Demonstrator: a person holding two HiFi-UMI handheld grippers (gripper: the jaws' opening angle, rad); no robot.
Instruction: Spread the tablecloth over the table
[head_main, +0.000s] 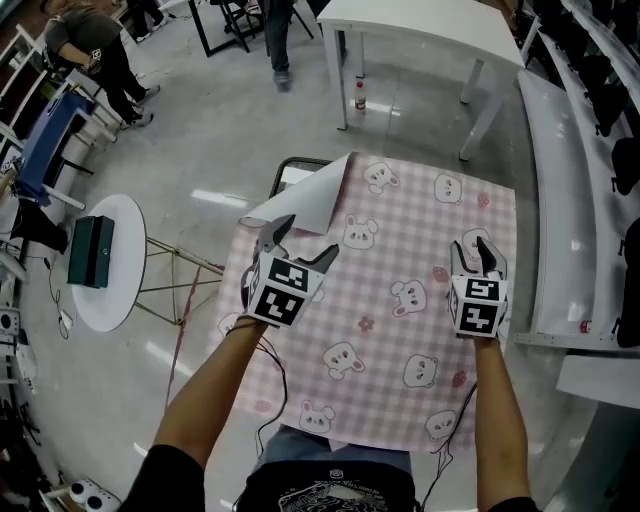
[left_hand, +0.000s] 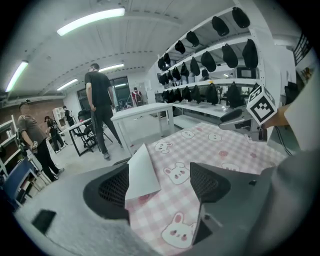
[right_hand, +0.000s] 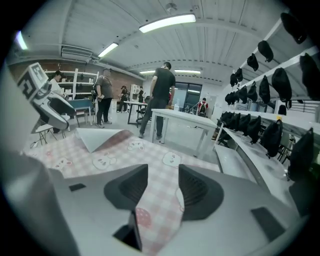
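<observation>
A pink checked tablecloth (head_main: 395, 310) with bunny prints covers the table. Its far left corner (head_main: 305, 200) is folded back, white underside up, and the bare table edge (head_main: 292, 170) shows beside it. My left gripper (head_main: 303, 245) hovers just short of that fold, jaws wide apart. In the left gripper view the folded corner (left_hand: 142, 172) lies between the jaws of the left gripper (left_hand: 160, 185), untouched. My right gripper (head_main: 477, 252) is over the cloth's right side. In the right gripper view a strip of cloth (right_hand: 160, 200) runs between the parted jaws of the right gripper (right_hand: 163, 187), with no pad pressing on it.
A round white side table (head_main: 120, 285) with a dark green box (head_main: 90, 250) stands to the left. A white table (head_main: 420, 25) stands beyond, with a bottle (head_main: 360, 95) on the floor under it. A long white bench (head_main: 555, 200) runs along the right. People (head_main: 100, 50) stand at the back left.
</observation>
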